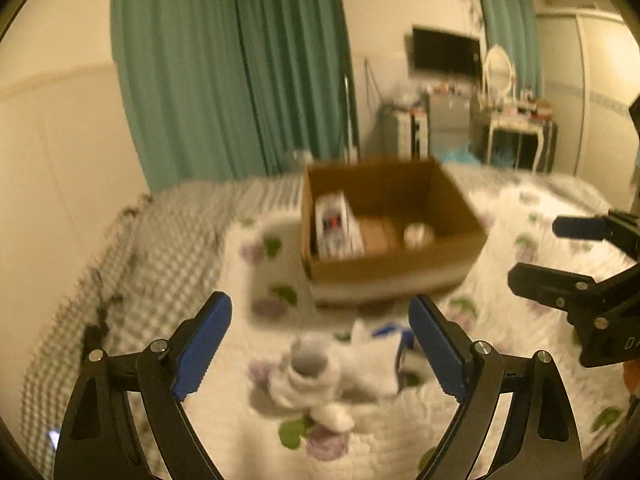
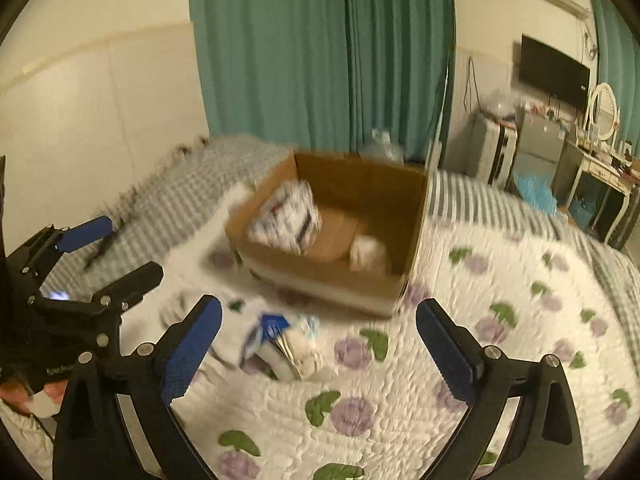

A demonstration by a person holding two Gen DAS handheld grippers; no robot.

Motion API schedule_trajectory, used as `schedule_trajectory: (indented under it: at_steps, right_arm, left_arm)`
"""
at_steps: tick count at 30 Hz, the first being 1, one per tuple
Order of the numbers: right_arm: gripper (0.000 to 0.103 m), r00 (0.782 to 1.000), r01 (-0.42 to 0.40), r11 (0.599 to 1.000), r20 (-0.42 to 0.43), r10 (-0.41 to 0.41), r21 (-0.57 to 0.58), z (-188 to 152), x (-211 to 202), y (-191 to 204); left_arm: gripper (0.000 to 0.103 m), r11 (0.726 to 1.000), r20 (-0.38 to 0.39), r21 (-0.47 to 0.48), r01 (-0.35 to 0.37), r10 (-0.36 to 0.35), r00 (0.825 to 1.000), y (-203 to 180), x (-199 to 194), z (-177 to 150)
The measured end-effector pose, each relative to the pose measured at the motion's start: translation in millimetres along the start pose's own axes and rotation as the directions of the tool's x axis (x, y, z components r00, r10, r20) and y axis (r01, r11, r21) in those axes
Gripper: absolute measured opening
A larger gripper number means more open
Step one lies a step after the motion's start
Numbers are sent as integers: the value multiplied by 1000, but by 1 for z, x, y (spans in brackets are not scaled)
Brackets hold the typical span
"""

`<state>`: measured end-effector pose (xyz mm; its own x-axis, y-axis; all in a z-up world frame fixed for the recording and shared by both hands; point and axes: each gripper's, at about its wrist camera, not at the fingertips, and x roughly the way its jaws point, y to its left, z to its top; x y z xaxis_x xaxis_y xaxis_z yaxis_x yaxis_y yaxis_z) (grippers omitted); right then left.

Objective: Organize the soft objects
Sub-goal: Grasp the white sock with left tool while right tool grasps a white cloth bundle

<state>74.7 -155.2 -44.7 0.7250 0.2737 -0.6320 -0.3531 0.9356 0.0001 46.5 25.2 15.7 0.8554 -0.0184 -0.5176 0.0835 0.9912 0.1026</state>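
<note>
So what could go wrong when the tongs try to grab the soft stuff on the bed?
The open left tongs point at a blurry white soft bundle lying beside a blue-and-white plastic packet, so they might pinch both, or snag the purple-flowered white quilt. The open right tongs hang close by, so the two could bump. The brown cardboard box already holds a printed white package, so a drop could land on it.

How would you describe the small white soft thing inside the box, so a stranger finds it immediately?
On the floral quilt stands an open brown cardboard box. Inside it, the small white soft bundle lies alone near the right wall, apart from the larger printed white package leaning at the left.
</note>
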Motion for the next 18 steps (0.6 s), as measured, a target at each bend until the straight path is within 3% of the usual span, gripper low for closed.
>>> schedule_trajectory:
  at_steps: [6,13,17,18]
  right_arm:
    - [98,991,-3,1000,-131,2,-6,-37,68,2]
    - [85,971,-38,998,-233,48,44,-56,117,-2]
    - [63,960,-65,996,-268,80,64,-58,132,-3]
    - [52,957,-78,994,-275,95,71,-59,135,-3]
  left_arm:
    - [91,1000,-134,25,-8,11,991,-2,51,-40]
    - [91,999,-248,-14,46,-48,968,15,85,-71]
    - [91,995,-293,-19,93,-94,951,14,100,-78]
    - [91,994,-296,-19,104,-105,949,13,102,-78]
